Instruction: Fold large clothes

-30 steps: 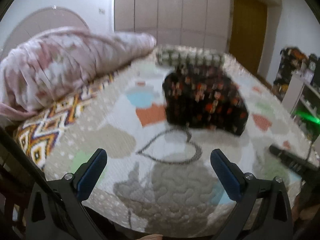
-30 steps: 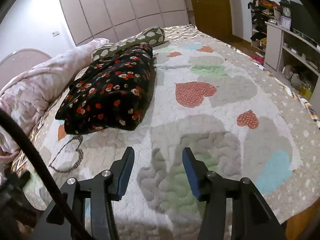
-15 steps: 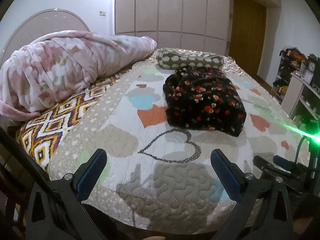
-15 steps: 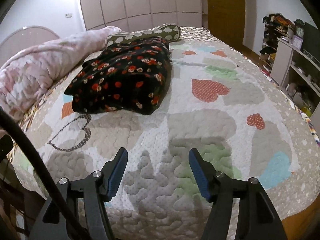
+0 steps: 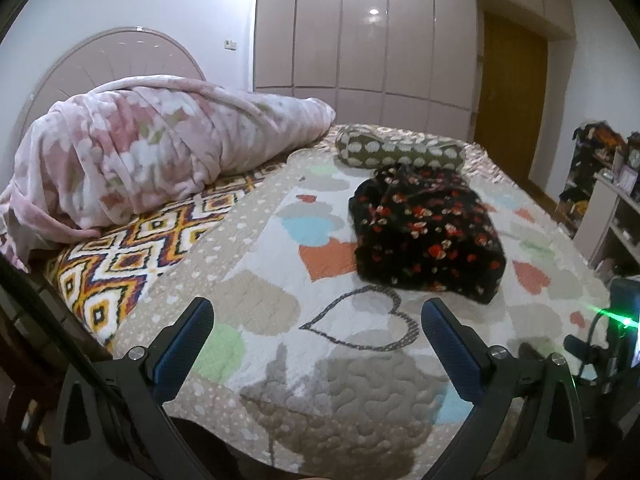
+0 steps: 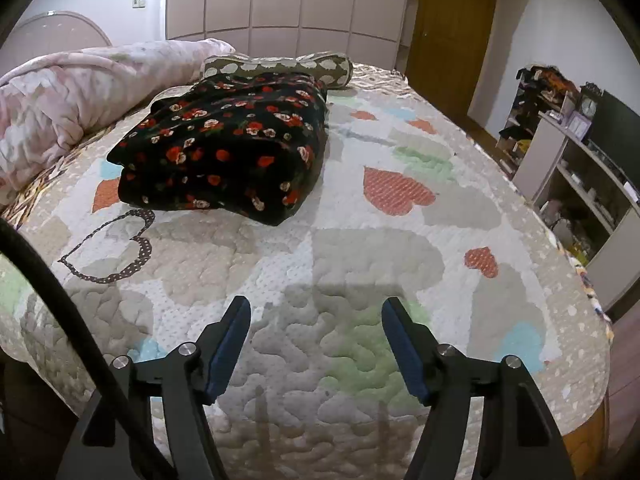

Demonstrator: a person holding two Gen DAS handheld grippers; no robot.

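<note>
garment: black floral robe (image 6: 224,148), folded, lay mid-bed on heart quilt (image 6: 360,248), far edge touching spotted bolster (image 6: 280,66)
left gripper (image 5: 316,344): fingers wide apart, empty, over near bed edge
right gripper (image 6: 316,344): fingers just been opening, nothing between
free room: bare quilt right of robe
left edge: pink blanket (image 5: 152,152) heaped

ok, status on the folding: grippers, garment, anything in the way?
Left gripper open, empty. Right gripper empty, jaws just opening. Floral garment folded on bedspread, untouched. Nothing in the way.
</note>
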